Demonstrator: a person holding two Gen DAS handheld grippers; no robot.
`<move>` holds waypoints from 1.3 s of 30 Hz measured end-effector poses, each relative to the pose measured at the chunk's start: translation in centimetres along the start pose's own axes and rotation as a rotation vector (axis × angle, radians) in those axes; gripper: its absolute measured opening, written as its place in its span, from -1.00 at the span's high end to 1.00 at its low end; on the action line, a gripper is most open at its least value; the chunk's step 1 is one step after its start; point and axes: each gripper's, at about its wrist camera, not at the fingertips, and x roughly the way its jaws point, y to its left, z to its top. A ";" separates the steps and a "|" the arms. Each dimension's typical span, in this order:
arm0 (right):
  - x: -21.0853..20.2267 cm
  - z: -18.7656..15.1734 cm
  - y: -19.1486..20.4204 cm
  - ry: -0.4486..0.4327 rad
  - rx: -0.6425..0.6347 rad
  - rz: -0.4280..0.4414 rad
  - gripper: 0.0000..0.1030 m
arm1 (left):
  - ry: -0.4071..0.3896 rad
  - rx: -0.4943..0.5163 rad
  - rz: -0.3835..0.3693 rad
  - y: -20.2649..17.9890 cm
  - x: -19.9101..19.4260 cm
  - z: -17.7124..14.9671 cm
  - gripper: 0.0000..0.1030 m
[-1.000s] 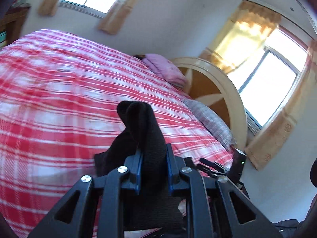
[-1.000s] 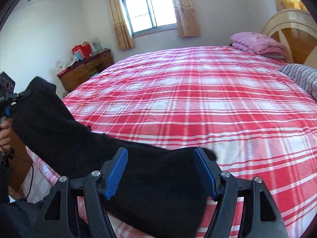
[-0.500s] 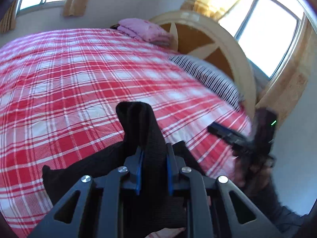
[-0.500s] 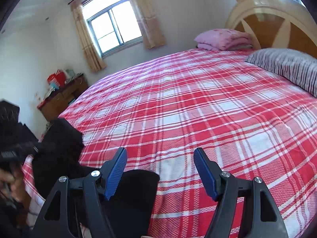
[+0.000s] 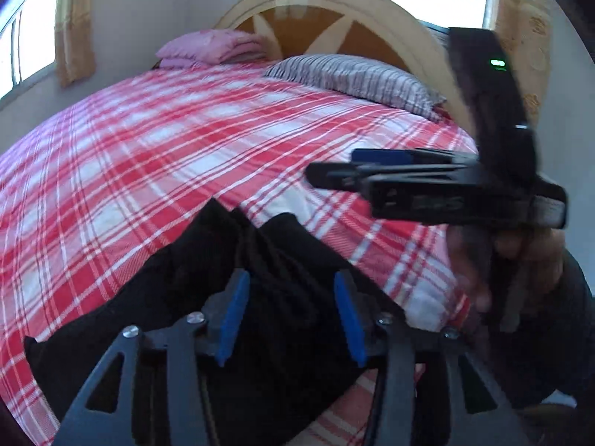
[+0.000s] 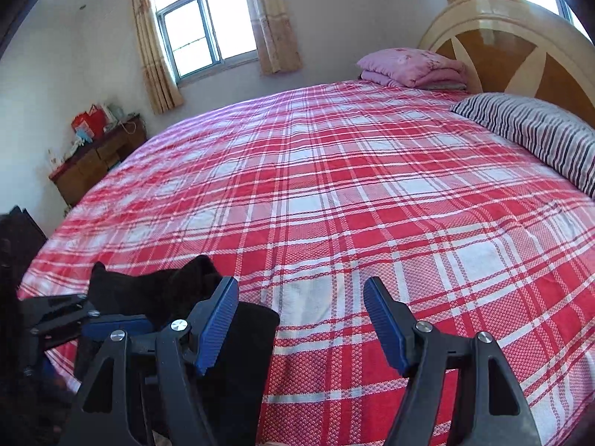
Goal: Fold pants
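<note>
A home bedroom: plaid-covered bed, pillow, curtained window.

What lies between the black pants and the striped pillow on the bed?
Only bare plaid bedspread lies between the black pants and striped pillow, shown in the right wrist view.

- The bed, under a red-and-white plaid sheet, carries all.
- Black pants lie bunched at its near edge.
- A striped pillow and folded pink blanket rest by the headboard.

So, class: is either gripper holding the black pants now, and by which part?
Neither. The left gripper and right gripper are open; the black pants lie on the bed.
</note>
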 end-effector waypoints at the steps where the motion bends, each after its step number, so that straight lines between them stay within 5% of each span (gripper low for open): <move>1: 0.0 -0.1 0.2 0.000 -0.007 -0.007 -0.38 | -0.010 0.018 0.017 -0.2 -0.5 0.0 -0.13; 10: -1.0 -0.3 3.2 -0.007 -0.086 -0.048 -0.38 | -0.144 -0.009 0.154 2.5 -6.6 -2.4 -0.51; 13: -1.3 -0.5 4.7 0.006 -0.104 -0.016 -0.38 | -0.176 -0.065 0.279 5.5 -8.0 -4.0 -0.84; 17: -1.6 -1.0 6.3 0.043 -0.107 0.037 -0.38 | -0.165 -0.188 0.398 10.1 -8.5 -6.7 -0.84; 24: 0.5 -3.0 9.1 0.142 -0.172 -0.005 -0.36 | -0.129 -0.369 0.370 14.2 -7.0 -9.9 -0.84; 25: 0.8 -3.5 9.3 0.164 -0.171 0.016 -0.25 | -0.125 -0.379 0.359 14.3 -6.8 -10.1 -0.84; 26: 1.0 -3.7 9.3 0.179 -0.172 0.029 0.32 | -0.116 -0.386 0.350 14.4 -6.5 -10.4 -0.84; 27: 0.9 -4.0 9.3 0.188 -0.173 0.029 0.63 | -0.110 -0.388 0.347 14.4 -6.3 -10.5 -0.84; 35: -0.8 -5.5 7.1 0.207 -0.148 0.031 0.68 | -0.093 -0.380 0.338 14.1 -5.5 -11.1 -0.89; 39: 0.6 -5.7 5.2 0.230 -0.072 0.052 0.51 | -0.052 -0.372 0.340 13.9 -4.4 -11.6 -0.89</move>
